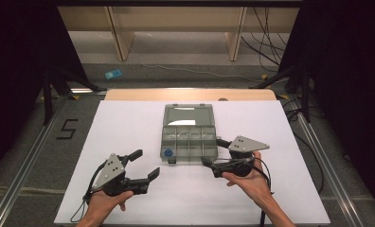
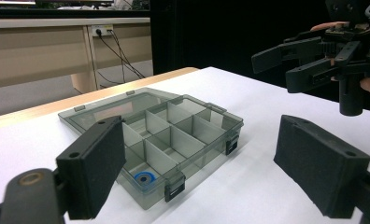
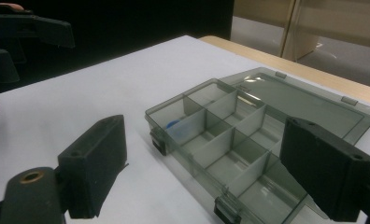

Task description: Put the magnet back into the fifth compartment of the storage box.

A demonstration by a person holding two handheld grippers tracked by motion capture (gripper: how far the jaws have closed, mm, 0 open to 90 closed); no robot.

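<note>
A clear grey compartment box (image 1: 189, 138) lies open at the middle of the white table top, its lid (image 1: 187, 114) folded flat on the far side. A small blue ring (image 1: 167, 152) sits in the near-left compartment; the other compartments look bare. My left gripper (image 1: 147, 163) is open, near and to the left of the box, with nothing between its jaws. My right gripper (image 1: 212, 151) is open at the box's near-right corner. The left gripper view shows the box (image 2: 174, 135), the ring (image 2: 145, 178) and the right gripper (image 2: 286, 65). The right gripper view shows the box (image 3: 230, 140) and the ring (image 3: 174, 126).
The white sheet (image 1: 129, 123) covers a wooden table (image 1: 190, 94) whose far edge shows. Beyond it are the floor with a black "5" mark (image 1: 67, 128), a small blue item (image 1: 113, 74), wooden desk legs (image 1: 121, 40), cables (image 1: 266, 52) and dark stand legs at both sides.
</note>
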